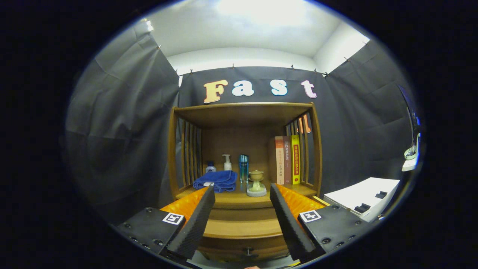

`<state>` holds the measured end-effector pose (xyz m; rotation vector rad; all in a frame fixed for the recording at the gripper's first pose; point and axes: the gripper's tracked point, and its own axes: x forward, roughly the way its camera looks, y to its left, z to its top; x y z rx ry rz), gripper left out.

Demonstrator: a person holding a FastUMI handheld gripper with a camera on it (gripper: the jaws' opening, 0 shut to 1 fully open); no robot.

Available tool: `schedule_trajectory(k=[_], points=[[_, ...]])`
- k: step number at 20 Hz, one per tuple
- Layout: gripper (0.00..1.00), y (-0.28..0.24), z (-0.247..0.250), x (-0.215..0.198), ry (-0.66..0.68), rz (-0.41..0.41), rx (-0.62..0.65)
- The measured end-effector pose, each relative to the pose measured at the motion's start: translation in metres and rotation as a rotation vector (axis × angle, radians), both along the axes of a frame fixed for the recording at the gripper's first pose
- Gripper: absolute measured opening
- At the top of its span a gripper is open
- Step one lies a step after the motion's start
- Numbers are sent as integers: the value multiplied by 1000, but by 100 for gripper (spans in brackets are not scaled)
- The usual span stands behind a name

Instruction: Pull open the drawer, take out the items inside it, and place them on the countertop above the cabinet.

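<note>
Fingers of my gripper (242, 192) stood spread wide and held nothing, aimed level at the shelf of the cabinet (242, 201). Drawer (242, 249), shut, lay below and ahead, midway between both fingers, its knob (248, 252) low on the front, so I judged a downward dip came first.

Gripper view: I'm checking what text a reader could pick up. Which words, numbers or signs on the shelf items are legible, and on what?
Book spines: printed characters, too small and blurred to read.
Three bottles: labels too small to read.
Square markers on the gripper, its fingers open, holding nothing: patterns, no words.
Nothing can be quoted.
</note>
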<state>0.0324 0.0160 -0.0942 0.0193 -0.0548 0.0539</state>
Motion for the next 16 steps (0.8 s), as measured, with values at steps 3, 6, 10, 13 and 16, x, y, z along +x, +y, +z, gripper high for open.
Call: schedule_trajectory(k=[3, 6, 10, 13, 16], points=[[97, -3, -31, -21, -3, 9, -45], [97, -1, -69, -36, 19, 20, -99], [98, 3, -123, -37, 101, 46, -85], [98, 5, -155, -33, 146, 58, -51], [99, -2, -170, -20, 164, 27, 12]])
